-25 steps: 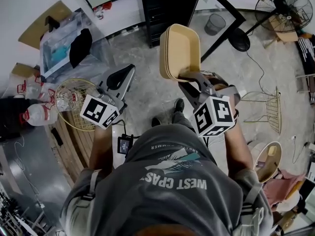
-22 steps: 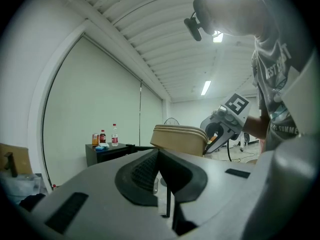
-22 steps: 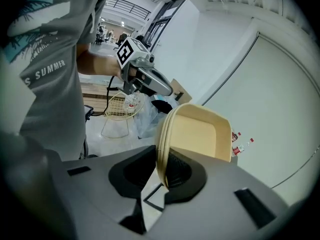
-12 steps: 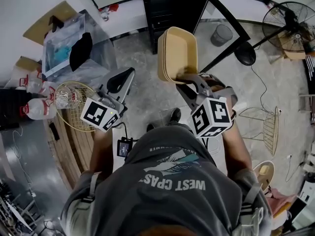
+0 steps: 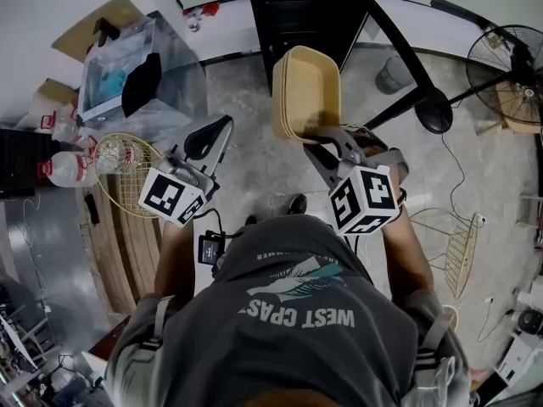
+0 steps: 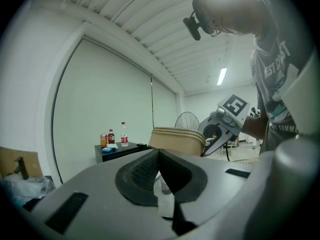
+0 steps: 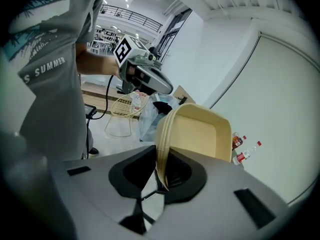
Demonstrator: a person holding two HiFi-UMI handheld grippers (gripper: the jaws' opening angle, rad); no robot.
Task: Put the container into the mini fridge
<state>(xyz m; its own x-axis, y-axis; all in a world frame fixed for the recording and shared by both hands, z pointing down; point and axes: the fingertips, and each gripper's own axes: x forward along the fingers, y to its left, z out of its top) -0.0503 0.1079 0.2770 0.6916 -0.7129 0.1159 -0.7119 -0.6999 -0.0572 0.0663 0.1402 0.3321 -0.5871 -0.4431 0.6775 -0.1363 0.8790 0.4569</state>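
The container (image 5: 307, 91) is a beige, tray-shaped tub with a layered rim, held on edge in the air. My right gripper (image 5: 327, 138) is shut on its near rim; in the right gripper view the rim (image 7: 162, 149) runs down between the two pads of that gripper (image 7: 161, 171). My left gripper (image 5: 216, 130) hangs to the left of it, shut with nothing in it, its pads meeting at the tips (image 6: 158, 154). A black cabinet, seemingly the mini fridge (image 5: 305, 11), stands just beyond the container. Bottles (image 6: 116, 136) stand on a black top.
A wire basket (image 5: 127, 181) and water bottles (image 5: 64, 172) lie at the left beside a clear plastic bin (image 5: 127, 75). A black slanted stand (image 5: 407, 58), a floor fan (image 5: 517, 58) and a wire frame (image 5: 450, 236) are at the right. Concrete floor lies below.
The floor things have slid in the head view and the black cabinet has come nearer. Both grippers keep their pose, and the container stays in the right one.
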